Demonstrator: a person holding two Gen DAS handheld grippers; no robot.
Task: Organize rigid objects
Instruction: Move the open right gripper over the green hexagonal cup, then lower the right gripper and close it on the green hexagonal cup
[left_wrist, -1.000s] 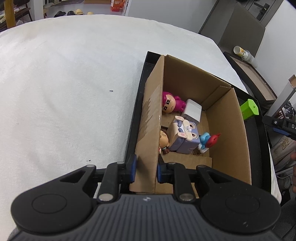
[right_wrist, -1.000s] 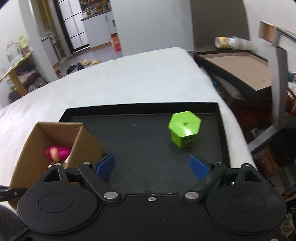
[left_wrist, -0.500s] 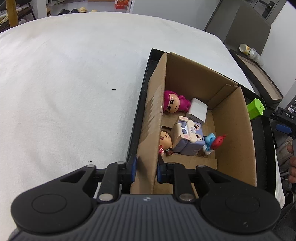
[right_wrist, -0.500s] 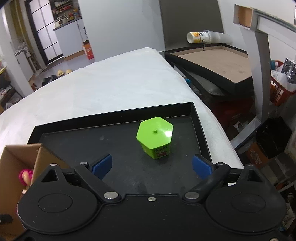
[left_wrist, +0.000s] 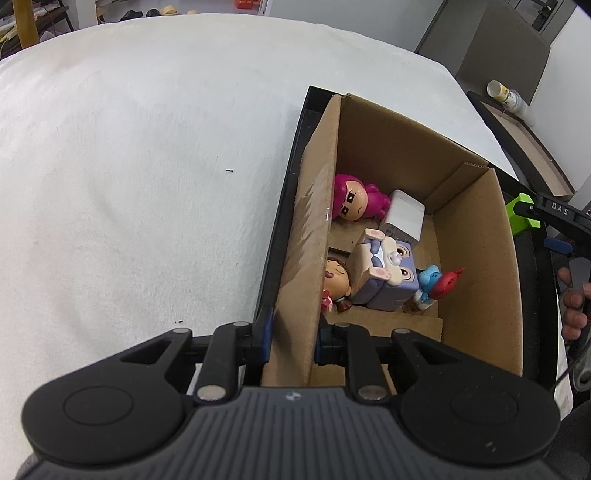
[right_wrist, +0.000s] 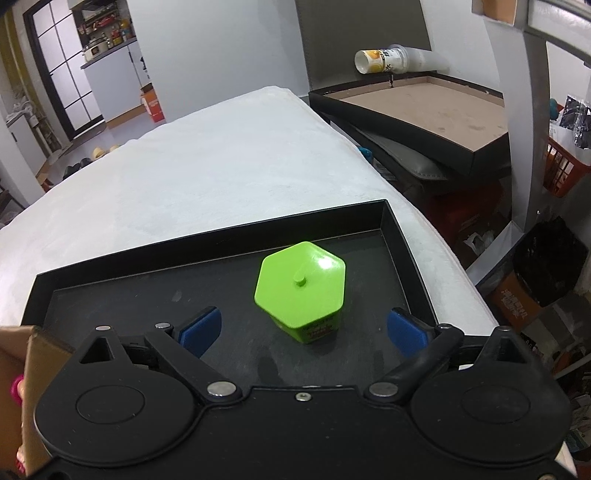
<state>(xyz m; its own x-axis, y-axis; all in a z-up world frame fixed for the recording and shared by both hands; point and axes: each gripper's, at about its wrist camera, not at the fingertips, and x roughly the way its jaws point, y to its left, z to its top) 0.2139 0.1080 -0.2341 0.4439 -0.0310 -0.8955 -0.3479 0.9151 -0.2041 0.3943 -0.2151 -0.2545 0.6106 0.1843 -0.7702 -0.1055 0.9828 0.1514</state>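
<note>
A cardboard box stands on a black tray. My left gripper is shut on the box's left wall. Inside lie a pink figure, a white block, a purple rabbit toy, a brown-haired doll and a blue and red figure. A green hexagonal container stands upright on the tray. My right gripper is open, its pads on either side of the container's base, not touching it. The container also shows in the left wrist view.
The tray lies on a white cloth-covered table. The table's right edge drops to clutter on the floor. A second tray with a brown bottom and a tipped paper cup stand beyond. The box corner shows at left.
My right gripper has moved forward and right toward the green container, which now sits between its open fingers. My left gripper stays shut on the box wall.
</note>
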